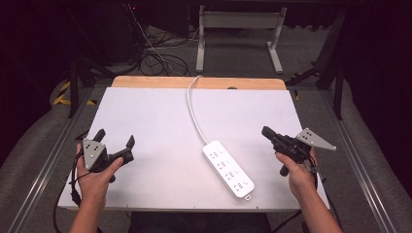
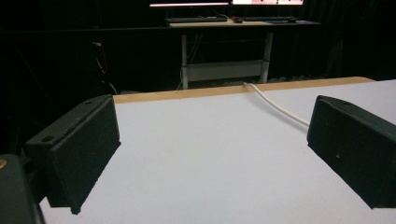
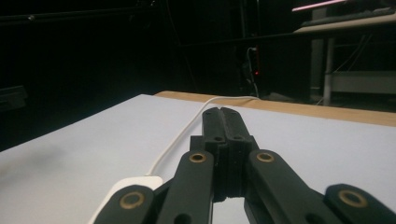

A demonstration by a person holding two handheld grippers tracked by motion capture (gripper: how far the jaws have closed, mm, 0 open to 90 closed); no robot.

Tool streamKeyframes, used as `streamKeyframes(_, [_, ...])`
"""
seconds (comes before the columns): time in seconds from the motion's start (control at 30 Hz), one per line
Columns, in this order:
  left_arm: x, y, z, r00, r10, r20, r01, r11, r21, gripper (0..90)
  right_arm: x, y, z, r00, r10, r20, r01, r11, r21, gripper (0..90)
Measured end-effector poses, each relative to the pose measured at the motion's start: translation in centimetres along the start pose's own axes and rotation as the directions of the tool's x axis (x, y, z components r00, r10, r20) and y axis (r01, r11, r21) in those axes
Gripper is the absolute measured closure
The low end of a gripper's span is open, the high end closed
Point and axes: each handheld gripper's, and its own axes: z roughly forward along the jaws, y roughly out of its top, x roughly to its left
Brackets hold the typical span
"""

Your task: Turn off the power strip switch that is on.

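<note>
A white power strip (image 1: 228, 168) lies slantwise on the white table top (image 1: 160, 121), right of the middle, and its white cable (image 1: 193, 109) runs to the far edge. My right gripper (image 1: 267, 132) hovers to the right of the strip, jaws pressed together with nothing between them. In the right gripper view those shut jaws (image 3: 222, 116) point over a corner of the power strip (image 3: 135, 183) and along the cable (image 3: 180, 135). Near the front left my left gripper (image 1: 114, 138) stands open and empty. The left gripper view has its spread jaws (image 2: 215, 149) over bare table, with the cable (image 2: 275, 105) beyond.
A wooden strip (image 1: 199, 82) edges the table's far side. Beyond it are desk legs (image 1: 238, 39) and loose black cables (image 1: 155, 58) on the floor. Metal rails (image 1: 58, 141) run along both sides. The table surface left of the strip is bare.
</note>
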Motion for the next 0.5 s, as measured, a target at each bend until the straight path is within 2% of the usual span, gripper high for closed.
streamKeyframes(0.1, [0.0, 0.0, 0.0, 1.0000, 0.001, -0.004, -0.001, 1.0000, 0.000, 3.0, -0.3, -0.2, -1.1, 0.9995, -0.013, 0.028, 0.014, 0.9994, -0.031, 90.0])
streamKeyframes(0.23, [0.1, 0.0, 0.0, 1.0000, 0.000, -0.006, 0.000, 1.0000, -0.001, 3.1, -0.7, -0.4, -2.0, 0.9994, 0.017, 0.030, -0.015, 0.9981, -0.061, 90.0])
streamKeyframes(0.5, [0.1, 0.0, 0.1, 1.0000, -0.002, -0.002, 0.002, 1.0000, -0.001, 3.1, -0.6, -0.4, -2.1, 0.9993, 0.005, 0.036, -0.003, 0.9970, -0.078, 90.0])
